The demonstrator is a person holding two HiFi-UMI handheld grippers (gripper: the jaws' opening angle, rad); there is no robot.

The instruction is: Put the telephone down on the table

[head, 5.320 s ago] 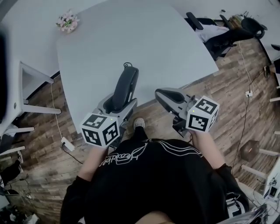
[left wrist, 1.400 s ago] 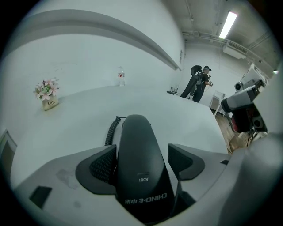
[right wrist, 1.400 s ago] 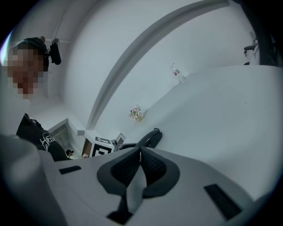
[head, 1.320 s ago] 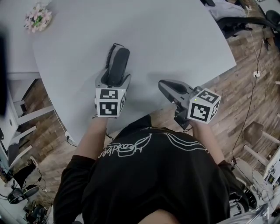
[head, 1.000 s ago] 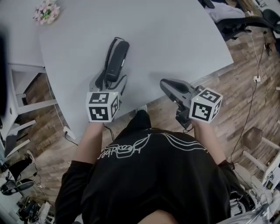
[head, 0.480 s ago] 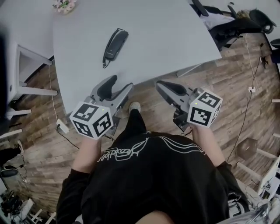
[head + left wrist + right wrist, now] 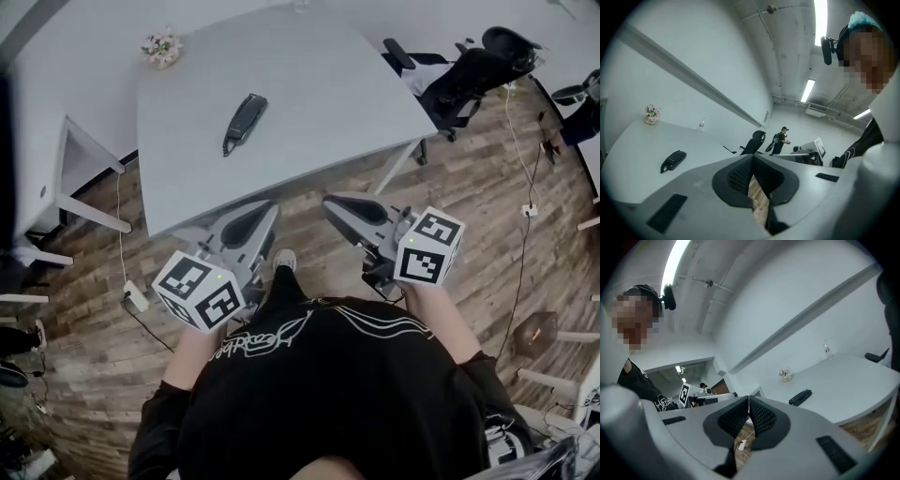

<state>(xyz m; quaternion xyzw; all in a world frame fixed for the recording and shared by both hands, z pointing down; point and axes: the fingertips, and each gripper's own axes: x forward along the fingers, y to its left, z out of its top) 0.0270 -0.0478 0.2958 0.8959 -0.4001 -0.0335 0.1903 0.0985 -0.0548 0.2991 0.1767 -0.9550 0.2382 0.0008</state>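
Note:
The black telephone handset [image 7: 244, 122] lies flat on the grey table [image 7: 328, 103], its cord end toward the near edge, with nothing touching it. It also shows small in the left gripper view as the telephone [image 7: 673, 161] and in the right gripper view as the telephone [image 7: 800, 396]. My left gripper [image 7: 262, 211] hangs off the table's near edge over the wooden floor, shut and empty, as the left gripper [image 7: 752, 161] shows in its own view. My right gripper [image 7: 336, 202] is beside it, also shut and empty, pads together at the right gripper [image 7: 748, 401].
A small flower pot [image 7: 162, 47] stands at the table's far left corner. Black office chairs [image 7: 459, 75] sit to the right of the table. A white desk [image 7: 56, 141] is on the left, and a power strip [image 7: 136, 297] with a cable lies on the floor.
The left gripper let go of the telephone on the table, drew back past the near edge, and its jaws went from wide open to shut. The right gripper stayed shut.

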